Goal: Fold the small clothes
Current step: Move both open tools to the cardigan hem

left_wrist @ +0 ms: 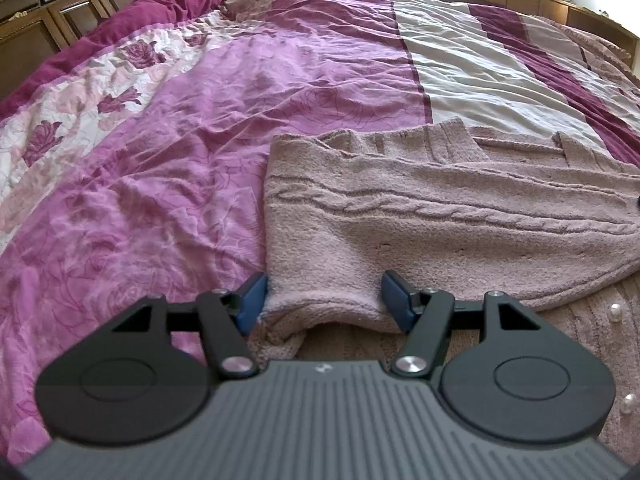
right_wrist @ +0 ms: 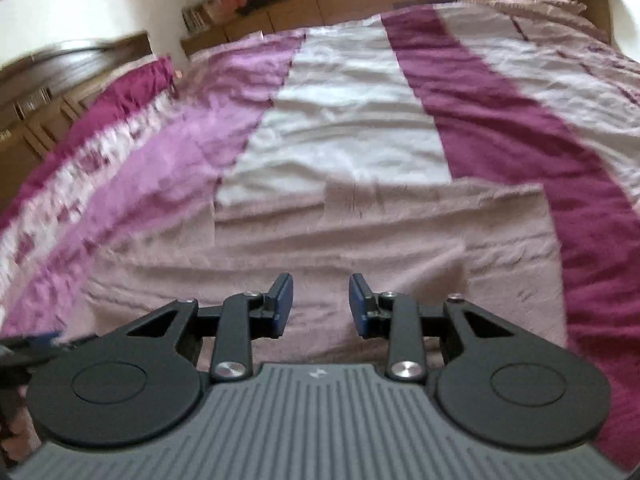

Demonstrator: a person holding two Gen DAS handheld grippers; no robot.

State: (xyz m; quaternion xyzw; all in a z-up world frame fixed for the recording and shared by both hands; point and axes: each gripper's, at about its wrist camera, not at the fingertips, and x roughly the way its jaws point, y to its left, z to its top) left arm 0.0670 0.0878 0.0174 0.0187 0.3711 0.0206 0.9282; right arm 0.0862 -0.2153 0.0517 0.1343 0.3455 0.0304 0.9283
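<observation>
Lying across the near part of the bed [left_wrist: 208, 128] is a dusty-pink knitted cardigan [left_wrist: 440, 216], with a cable pattern running along it and pearl buttons [left_wrist: 615, 312] on the layer at the lower right of the left wrist view. One sleeve or flap of it is folded over the body, its cuff end pointing toward the left gripper [left_wrist: 324, 300]. That gripper's blue fingers [left_wrist: 253, 300] stand spread on either side of the cuff, the knit filling the gap between them; whether the pads press on the fabric or merely flank it cannot be told from this view. The cuff edge sags in a shallow arch between the two fingers, just above the lower layer of the garment. In the right wrist view, which is blurred, the right gripper [right_wrist: 321, 304] hovers over the flat spread of the cardigan [right_wrist: 360, 248], its fingers parted with nothing between them and the knit lying beneath. The bedspread shows bands of floral pink, lilac, pale grey and deep magenta [right_wrist: 500, 120], wrinkled throughout. Wooden cabinets [left_wrist: 36, 40] line the far and left sides of the bed. A sliver of the left gripper [right_wrist: 36, 340] appears at the left edge of the right wrist view.
</observation>
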